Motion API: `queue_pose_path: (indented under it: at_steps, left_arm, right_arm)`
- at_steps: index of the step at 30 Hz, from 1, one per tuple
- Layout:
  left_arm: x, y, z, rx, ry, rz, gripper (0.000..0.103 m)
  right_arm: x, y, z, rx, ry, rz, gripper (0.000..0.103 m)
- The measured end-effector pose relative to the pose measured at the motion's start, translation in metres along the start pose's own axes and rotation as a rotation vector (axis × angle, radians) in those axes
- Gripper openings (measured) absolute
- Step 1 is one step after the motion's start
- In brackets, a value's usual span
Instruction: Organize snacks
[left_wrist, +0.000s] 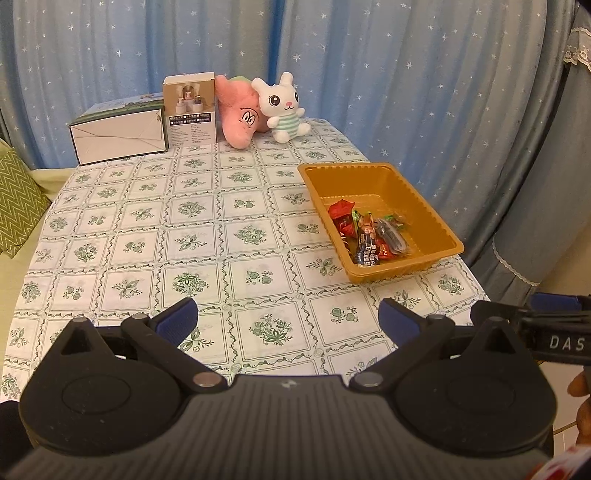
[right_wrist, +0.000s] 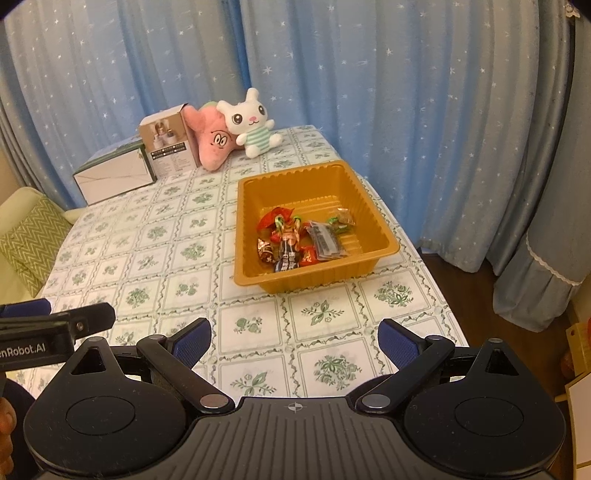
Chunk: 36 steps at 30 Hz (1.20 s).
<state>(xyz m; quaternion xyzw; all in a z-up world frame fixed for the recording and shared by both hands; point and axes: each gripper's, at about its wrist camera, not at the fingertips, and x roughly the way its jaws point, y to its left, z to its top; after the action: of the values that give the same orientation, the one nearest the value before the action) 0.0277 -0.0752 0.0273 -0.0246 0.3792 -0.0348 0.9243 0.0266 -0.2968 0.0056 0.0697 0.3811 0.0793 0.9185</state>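
Left wrist view: left gripper hangs above the tablecloth, its blue fingers spread wide with nothing between them. The snacks — wrapped candies, red, blue and clear — lie piled in the near half of the orange tray, ahead and to the right. A pink plush, a white rabbit plush and two boxes stand at the far edge.

Right wrist view: right gripper likewise spread and empty (held low over the cloth). The tray sits straight ahead, well apart from the fingertips.
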Motion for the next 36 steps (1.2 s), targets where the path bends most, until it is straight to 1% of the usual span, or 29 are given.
queue_pose_path:
  at_steps: [36]
  left_arm:
    - [-0.0004,-0.0024,-0.0028,0.018,-0.011,-0.007,0.103]
  right_arm:
    - [0.0015,-0.0037,-0.0026,0.008,0.003,-0.005,0.096]
